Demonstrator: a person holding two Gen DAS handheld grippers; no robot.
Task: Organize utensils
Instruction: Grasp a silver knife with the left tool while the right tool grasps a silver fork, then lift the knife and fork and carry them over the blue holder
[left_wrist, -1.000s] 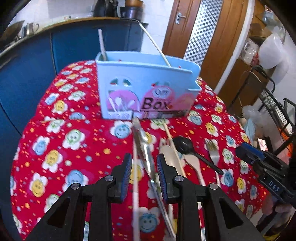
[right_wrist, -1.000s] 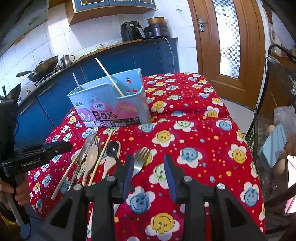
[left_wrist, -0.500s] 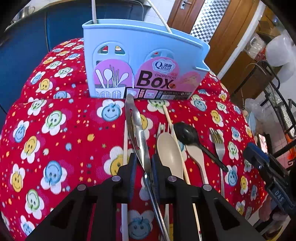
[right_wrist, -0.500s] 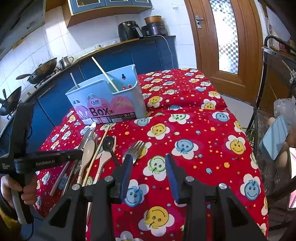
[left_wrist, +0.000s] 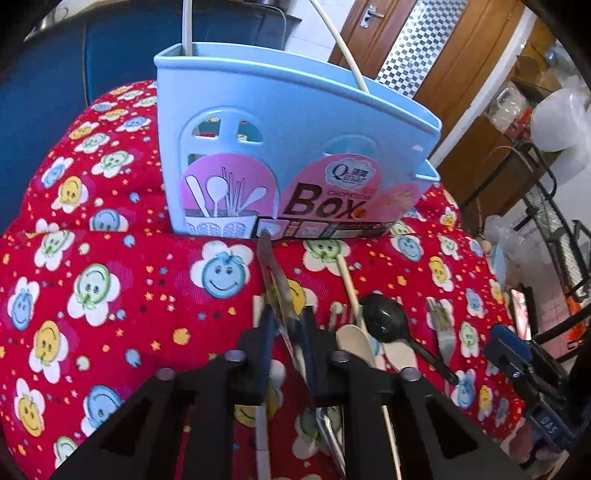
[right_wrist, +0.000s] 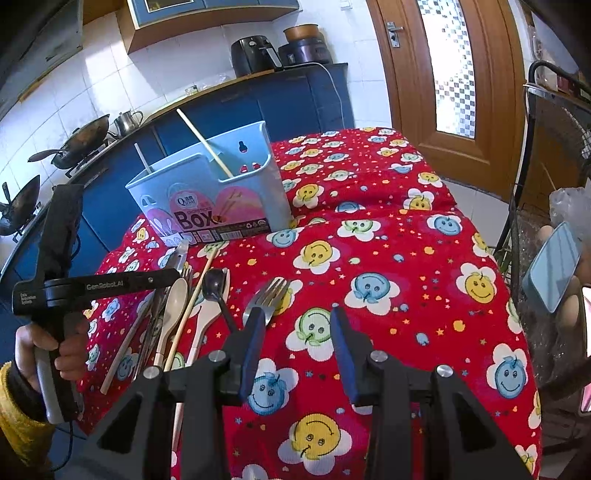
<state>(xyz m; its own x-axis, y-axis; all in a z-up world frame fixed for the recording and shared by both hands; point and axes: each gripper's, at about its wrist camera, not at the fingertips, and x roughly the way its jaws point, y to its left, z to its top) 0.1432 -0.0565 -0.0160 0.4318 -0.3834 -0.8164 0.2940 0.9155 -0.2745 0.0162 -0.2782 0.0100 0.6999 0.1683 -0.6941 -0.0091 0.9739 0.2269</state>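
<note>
A light blue utensil box (left_wrist: 280, 147) stands on the red smiley cloth (left_wrist: 110, 295) with two chopsticks standing in it; it also shows in the right wrist view (right_wrist: 210, 199). My left gripper (left_wrist: 286, 328) is shut on a metal knife (left_wrist: 273, 273) whose tip points at the box's base. Beside it lie a chopstick (left_wrist: 349, 280), a pale wooden spoon (left_wrist: 356, 343), a black spoon (left_wrist: 384, 317) and a metal fork (left_wrist: 441, 328). My right gripper (right_wrist: 297, 325) is open and empty, just right of the fork (right_wrist: 267, 295).
Blue kitchen cabinets (right_wrist: 295, 99) stand behind the table, with woks (right_wrist: 74, 140) on the stove at left. A wooden door (right_wrist: 454, 66) is at the back right. A wire rack (left_wrist: 554, 229) stands beside the table's right edge.
My left gripper closed on the knife and moved forward toward the box with it. The right gripper shifted slightly and stayed open.
</note>
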